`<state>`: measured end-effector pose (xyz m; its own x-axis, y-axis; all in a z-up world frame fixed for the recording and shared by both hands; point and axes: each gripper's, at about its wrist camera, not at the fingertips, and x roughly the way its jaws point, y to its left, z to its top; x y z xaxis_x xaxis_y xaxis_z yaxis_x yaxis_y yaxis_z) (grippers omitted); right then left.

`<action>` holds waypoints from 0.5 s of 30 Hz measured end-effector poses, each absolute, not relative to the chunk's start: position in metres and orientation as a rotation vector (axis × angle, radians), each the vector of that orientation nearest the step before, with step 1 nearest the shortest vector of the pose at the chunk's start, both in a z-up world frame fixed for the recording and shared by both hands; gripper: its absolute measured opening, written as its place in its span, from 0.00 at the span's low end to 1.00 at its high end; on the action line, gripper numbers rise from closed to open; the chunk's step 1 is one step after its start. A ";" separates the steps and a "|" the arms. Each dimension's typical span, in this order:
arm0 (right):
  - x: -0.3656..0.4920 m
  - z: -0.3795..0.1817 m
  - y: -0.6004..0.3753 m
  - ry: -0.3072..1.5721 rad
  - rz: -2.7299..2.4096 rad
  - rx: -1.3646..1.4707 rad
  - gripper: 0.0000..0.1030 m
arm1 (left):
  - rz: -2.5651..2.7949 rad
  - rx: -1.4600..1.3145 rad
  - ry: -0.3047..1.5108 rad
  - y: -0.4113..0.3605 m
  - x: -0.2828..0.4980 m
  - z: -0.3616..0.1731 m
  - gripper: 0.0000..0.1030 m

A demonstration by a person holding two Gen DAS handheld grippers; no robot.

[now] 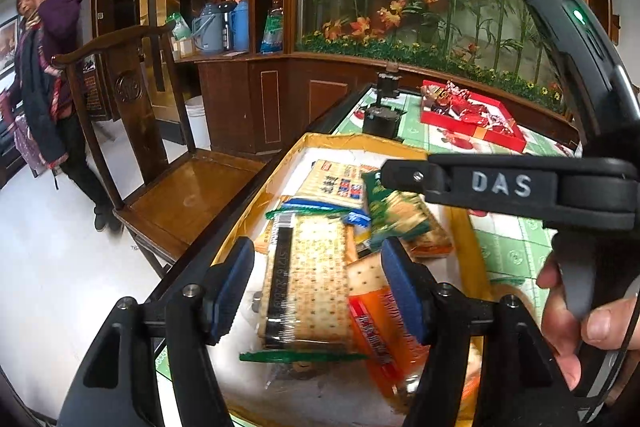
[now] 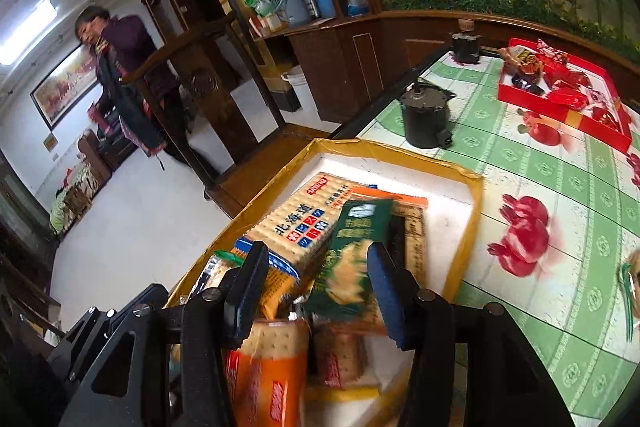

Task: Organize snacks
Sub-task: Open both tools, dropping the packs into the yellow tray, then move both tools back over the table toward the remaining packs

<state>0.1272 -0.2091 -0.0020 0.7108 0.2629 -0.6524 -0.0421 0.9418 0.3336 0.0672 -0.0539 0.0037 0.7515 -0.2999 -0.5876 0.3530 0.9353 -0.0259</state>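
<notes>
Many cracker packs [image 1: 304,279] already lie in the yellow-edged box [image 2: 474,211], both the left gripper [image 1: 316,287] and right gripper [image 2: 316,287] hang open and empty, and one snack [image 2: 632,291] waits outside.

Your left gripper [image 1: 316,291] is matte black with silver screws and ribbed blue pads [image 1: 234,291]; your right gripper [image 2: 316,291] looks alike, with raised letters "DAS" [image 1: 500,183] on its side
</notes>
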 end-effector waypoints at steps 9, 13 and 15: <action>0.088 0.004 -0.262 0.717 0.132 0.380 0.54 | -0.414 0.129 0.573 -0.084 0.041 0.025 0.64; 0.063 0.004 -0.301 0.696 0.082 0.410 0.54 | -0.460 0.160 0.562 -0.104 0.029 0.031 0.64; 0.046 0.003 -0.326 0.687 0.040 0.418 0.54 | -0.492 0.169 0.575 -0.116 0.025 0.032 0.64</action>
